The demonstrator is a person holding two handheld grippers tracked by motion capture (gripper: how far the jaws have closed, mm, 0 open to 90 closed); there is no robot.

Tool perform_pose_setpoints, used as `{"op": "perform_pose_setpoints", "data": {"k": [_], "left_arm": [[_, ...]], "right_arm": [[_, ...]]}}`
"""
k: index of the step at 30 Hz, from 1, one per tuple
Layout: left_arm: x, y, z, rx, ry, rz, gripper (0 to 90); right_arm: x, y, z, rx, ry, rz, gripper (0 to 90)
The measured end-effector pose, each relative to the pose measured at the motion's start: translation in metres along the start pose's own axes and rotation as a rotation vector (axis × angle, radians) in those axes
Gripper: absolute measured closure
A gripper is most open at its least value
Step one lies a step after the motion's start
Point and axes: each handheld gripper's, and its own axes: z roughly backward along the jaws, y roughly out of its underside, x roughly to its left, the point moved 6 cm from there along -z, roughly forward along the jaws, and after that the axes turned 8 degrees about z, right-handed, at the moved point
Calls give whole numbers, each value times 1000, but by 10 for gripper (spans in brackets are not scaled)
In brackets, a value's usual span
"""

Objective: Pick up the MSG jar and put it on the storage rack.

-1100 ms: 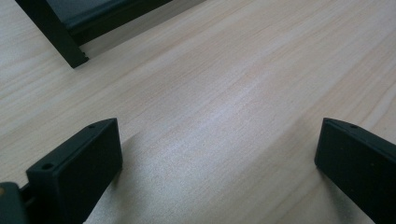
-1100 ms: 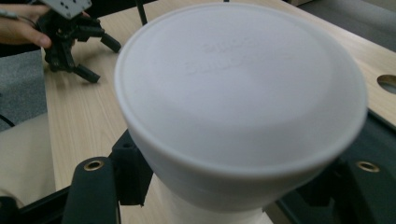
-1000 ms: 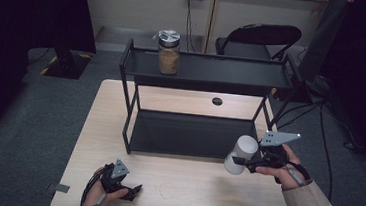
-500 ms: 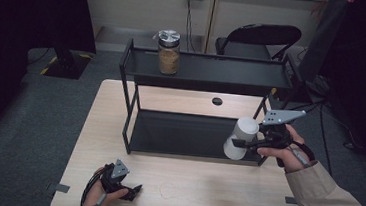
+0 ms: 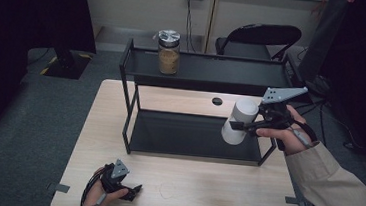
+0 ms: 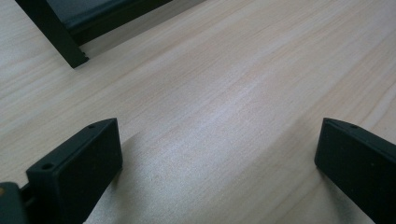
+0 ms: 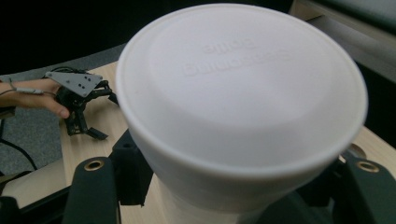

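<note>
right tongs point(image 5: 247, 124) (clamping cup point(image 5: 238, 121)) beside shelf edge point(image 5: 267, 153)

Two-tier shelf rack on the counter, one cup held in the air

The shelf rack point(image 5: 203, 72) stands on the counter's point(image 5: 213, 196) far half; a jar point(image 5: 168, 51) sits on its top shelf, left. The cup point(image 5: 238, 121) hangs at the right, in front of the rack, in the right hand-held gripper point(image 5: 252, 124); the left hand-held gripper point(image 5: 130, 191) rests near left.

You have a light wooden table point(image 5: 183, 193) filling the lower middle of the high view. A black two-tier metal shelf point(image 5: 201, 74) stands on its far half. On the shelf's top tier, upper centre-left, sits a glass jar point(image 5: 168, 51) of brown contents with a silver lid.
</note>
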Motion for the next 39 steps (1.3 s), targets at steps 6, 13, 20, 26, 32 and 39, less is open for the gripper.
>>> {"op": "perform_pose_setpoints", "data": {"k": [6,13,20,26,32,39], "left_arm": [[0,0,0,0,0,-1,0],[0,0,0,0,0,0,0],[0,0,0,0,0,0,0],[0,0,0,0,0,0,0],[0,0,0,0,-1,0,0],[0,0,0,0,-1,1,0]], "right_arm": [[-4,-25,4,7,6,11,343],[-9,-54,7,16,7,17,343],[-12,-82,4,25,6,35,343],[-14,-99,0,18,2,41,343],[-21,-119,-3,11,30,35,343],[-31,-136,-7,12,85,9,343]]}}
